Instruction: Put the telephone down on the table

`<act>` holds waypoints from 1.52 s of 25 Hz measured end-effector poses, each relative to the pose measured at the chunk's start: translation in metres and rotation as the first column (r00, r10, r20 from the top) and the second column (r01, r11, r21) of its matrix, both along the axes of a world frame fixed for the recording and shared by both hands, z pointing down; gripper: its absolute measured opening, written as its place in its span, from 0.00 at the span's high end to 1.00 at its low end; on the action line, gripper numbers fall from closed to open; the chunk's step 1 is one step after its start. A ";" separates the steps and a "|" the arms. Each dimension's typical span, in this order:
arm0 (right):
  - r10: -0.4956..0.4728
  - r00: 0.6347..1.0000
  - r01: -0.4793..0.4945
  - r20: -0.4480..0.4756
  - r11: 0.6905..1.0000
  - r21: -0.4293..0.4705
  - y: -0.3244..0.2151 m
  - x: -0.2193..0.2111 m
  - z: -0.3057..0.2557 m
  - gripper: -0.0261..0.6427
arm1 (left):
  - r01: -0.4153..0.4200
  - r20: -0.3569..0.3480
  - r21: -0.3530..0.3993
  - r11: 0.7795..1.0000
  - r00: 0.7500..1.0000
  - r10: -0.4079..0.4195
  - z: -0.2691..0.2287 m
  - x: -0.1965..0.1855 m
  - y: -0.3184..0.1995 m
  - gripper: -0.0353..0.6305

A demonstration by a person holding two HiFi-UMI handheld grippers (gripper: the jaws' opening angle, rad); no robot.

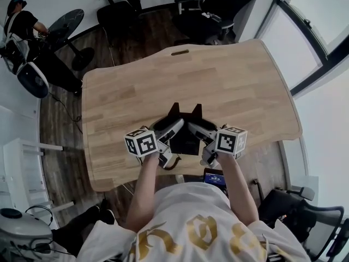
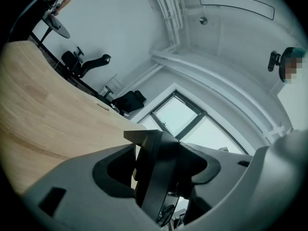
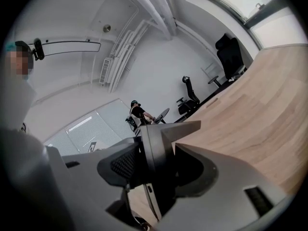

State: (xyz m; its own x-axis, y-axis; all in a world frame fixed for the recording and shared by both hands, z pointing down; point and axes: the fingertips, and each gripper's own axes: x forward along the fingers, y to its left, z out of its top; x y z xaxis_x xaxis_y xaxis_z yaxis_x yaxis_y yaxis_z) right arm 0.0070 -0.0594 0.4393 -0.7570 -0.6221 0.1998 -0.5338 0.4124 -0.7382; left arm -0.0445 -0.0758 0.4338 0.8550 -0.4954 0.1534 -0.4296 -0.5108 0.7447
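Two grippers pinch one black telephone (image 1: 184,141): the left gripper (image 2: 159,173) on its left side, the right gripper (image 3: 159,168) on its right. It is flat with two pointy corners, over the near edge of the smooth wooden table (image 1: 234,86). Each gripper has one cube (image 1: 141,142) with black-and-white squares.
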 end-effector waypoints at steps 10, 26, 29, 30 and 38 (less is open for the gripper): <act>-0.026 1.000 0.026 -0.002 0.999 -0.029 -0.014 0.003 0.018 0.65 | 0.011 0.004 -0.027 1.000 1.000 -0.011 0.016 0.003 -0.013 0.56; -0.085 0.996 0.086 0.013 0.991 -0.101 -0.036 0.004 0.051 0.65 | 0.040 0.019 -0.089 0.995 0.999 -0.039 0.053 0.004 -0.034 0.56; -0.087 0.996 0.088 0.015 0.989 -0.120 -0.040 0.007 0.061 0.65 | 0.039 0.023 -0.108 0.993 0.999 -0.037 0.062 0.007 -0.037 0.56; -0.086 0.996 0.088 0.017 0.988 -0.126 -0.040 0.009 0.064 0.65 | 0.038 0.025 -0.114 0.993 0.999 -0.035 0.065 0.009 -0.038 0.56; -0.098 0.995 0.100 0.017 0.979 -0.177 -0.047 0.017 0.087 0.65 | 0.033 0.042 -0.160 0.987 0.999 -0.027 0.088 0.017 -0.044 0.56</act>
